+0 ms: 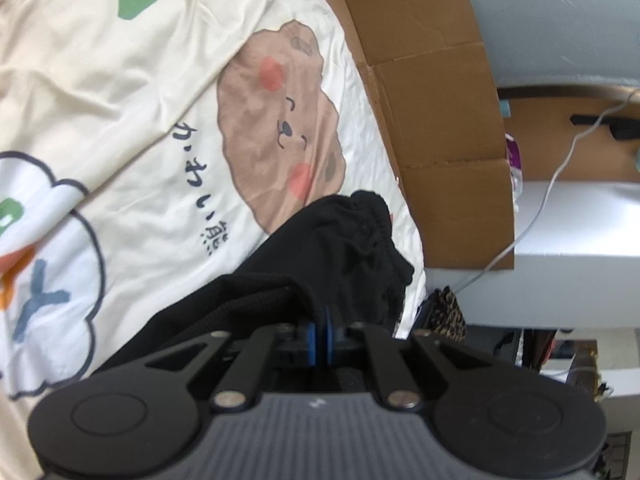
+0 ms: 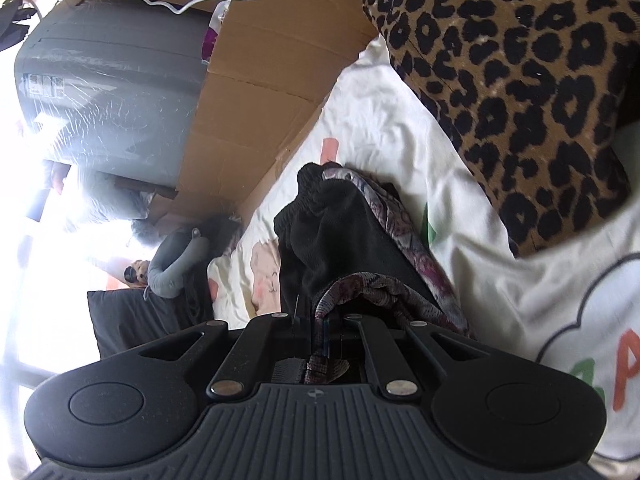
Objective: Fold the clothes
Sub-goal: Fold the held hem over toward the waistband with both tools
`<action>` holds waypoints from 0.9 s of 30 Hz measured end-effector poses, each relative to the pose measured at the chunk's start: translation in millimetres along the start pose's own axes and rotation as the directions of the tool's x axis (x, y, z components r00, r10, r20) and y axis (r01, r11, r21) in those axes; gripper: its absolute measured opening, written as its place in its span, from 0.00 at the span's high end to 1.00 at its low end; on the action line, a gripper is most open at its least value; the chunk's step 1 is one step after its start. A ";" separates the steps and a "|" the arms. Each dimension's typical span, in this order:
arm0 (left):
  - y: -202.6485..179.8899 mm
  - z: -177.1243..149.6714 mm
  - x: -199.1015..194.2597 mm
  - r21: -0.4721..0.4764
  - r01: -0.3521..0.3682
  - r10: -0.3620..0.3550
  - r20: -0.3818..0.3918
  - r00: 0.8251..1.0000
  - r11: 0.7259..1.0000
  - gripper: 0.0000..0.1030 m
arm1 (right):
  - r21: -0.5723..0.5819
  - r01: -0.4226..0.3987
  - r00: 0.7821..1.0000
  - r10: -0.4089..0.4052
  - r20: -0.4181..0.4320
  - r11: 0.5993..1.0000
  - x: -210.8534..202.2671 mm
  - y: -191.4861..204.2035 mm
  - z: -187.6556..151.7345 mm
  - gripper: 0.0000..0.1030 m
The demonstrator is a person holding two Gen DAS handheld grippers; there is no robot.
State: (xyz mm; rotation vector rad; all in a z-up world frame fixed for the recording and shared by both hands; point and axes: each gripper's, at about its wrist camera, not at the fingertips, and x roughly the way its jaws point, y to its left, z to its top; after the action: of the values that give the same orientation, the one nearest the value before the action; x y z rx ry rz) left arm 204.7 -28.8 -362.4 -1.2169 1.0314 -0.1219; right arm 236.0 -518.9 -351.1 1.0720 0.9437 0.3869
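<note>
We pinch a black garment over the printed sheet.

Our left gripper (image 1: 320, 330) has its blue pads (image 1: 329, 334) closed on a fold of the black garment (image 1: 344, 248), whose gathered waistband bunches just ahead. Under it lies a cream bedsheet (image 1: 152, 92) printed with a brown bear face (image 1: 280, 124). A cardboard panel (image 1: 436, 120) runs along the sheet's right edge, crossed by a white cable (image 1: 560, 168).

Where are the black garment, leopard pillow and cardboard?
black garment (image 1: 352, 240), left wrist view, gathered waistband
leopard pillow (image 2: 520, 80), right wrist view, middle of its face
cardboard (image 1: 432, 92), left wrist view, flat panel
</note>
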 end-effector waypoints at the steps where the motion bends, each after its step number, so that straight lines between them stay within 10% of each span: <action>1: 1.5 3.0 3.5 -0.015 0.008 -0.008 0.003 1.000 1.000 0.95 | 0.009 0.005 1.000 -0.005 0.006 1.000 2.0 -1.6 0.9 0.97; 18: -0.1 34.5 40.1 0.029 -0.041 0.041 0.012 0.999 0.999 0.91 | 0.076 0.101 0.993 -0.105 0.047 0.992 42.1 -23.0 29.0 0.92; 20: -0.7 34.9 41.2 0.035 -0.051 0.051 0.010 0.999 0.998 0.80 | 0.071 0.111 0.992 -0.115 0.046 0.991 44.0 -22.8 27.9 0.81; 22: -4.1 34.8 37.6 0.060 -0.061 0.060 0.016 0.998 0.996 0.56 | 0.057 0.122 0.991 -0.125 0.051 0.991 41.3 -21.1 24.4 0.49; 27: -13.9 35.1 19.2 0.171 -0.092 0.089 0.028 0.996 0.981 0.48 | 0.011 0.149 0.987 -0.150 0.053 0.989 25.7 -16.4 14.6 0.43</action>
State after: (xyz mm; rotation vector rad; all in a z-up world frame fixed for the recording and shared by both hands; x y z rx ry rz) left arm 246.3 -20.7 -363.1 -1.0111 1.0347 -0.1249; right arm 259.7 -517.3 -375.1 1.0057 0.9712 0.2303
